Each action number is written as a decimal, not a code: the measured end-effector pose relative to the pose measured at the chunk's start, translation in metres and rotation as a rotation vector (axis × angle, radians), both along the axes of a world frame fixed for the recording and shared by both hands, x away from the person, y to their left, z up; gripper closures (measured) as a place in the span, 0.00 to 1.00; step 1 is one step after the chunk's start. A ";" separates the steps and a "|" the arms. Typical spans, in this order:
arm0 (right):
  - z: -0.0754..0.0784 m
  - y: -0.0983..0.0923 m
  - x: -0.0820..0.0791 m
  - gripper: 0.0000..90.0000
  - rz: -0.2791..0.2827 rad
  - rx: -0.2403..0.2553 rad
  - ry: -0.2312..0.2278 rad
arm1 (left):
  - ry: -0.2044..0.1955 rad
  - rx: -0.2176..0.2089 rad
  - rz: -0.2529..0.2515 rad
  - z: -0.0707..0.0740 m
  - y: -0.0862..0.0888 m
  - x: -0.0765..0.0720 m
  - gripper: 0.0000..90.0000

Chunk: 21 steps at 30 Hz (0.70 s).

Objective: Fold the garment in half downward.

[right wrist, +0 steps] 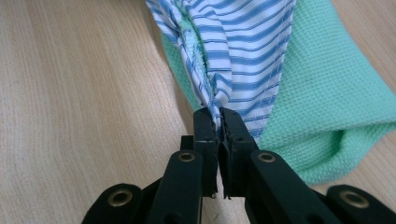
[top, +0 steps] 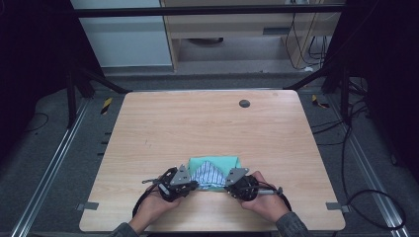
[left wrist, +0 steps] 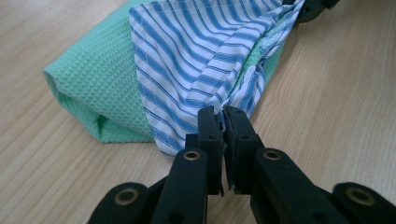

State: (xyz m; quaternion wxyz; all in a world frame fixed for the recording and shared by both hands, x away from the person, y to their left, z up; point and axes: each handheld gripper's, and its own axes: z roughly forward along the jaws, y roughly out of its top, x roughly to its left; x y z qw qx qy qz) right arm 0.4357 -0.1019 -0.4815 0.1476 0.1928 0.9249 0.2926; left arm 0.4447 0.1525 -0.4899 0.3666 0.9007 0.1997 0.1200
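Here, the wooden table (top: 212,123) is taken as landmark: near its front edge a folded green cloth (top: 217,162) is laid, with a blue-striped cloth (top: 207,175) stretched over it. One striped corner is clamped by the left gripper (left wrist: 223,114), the opposite corner by the right gripper (right wrist: 218,114).

I saw a light wooden table (top: 207,123) with a small dark round disc (top: 244,103) near its far edge. Grey floor (top: 54,133) lay around it, black cables (top: 356,163) trailed at the right, and a pale wooden cabinet (top: 227,24) stood beyond the table.
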 end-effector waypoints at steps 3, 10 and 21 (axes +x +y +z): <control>0.001 0.000 0.000 0.96 -0.008 -0.004 -0.012 | 0.007 -0.016 0.009 0.001 0.000 0.000 0.96; 0.005 -0.004 -0.001 0.96 -0.012 -0.003 -0.024 | 0.005 -0.018 -0.002 0.002 -0.002 -0.004 0.96; 0.004 -0.008 -0.011 0.93 0.001 -0.006 -0.038 | 0.011 -0.026 0.019 0.000 -0.001 -0.013 0.92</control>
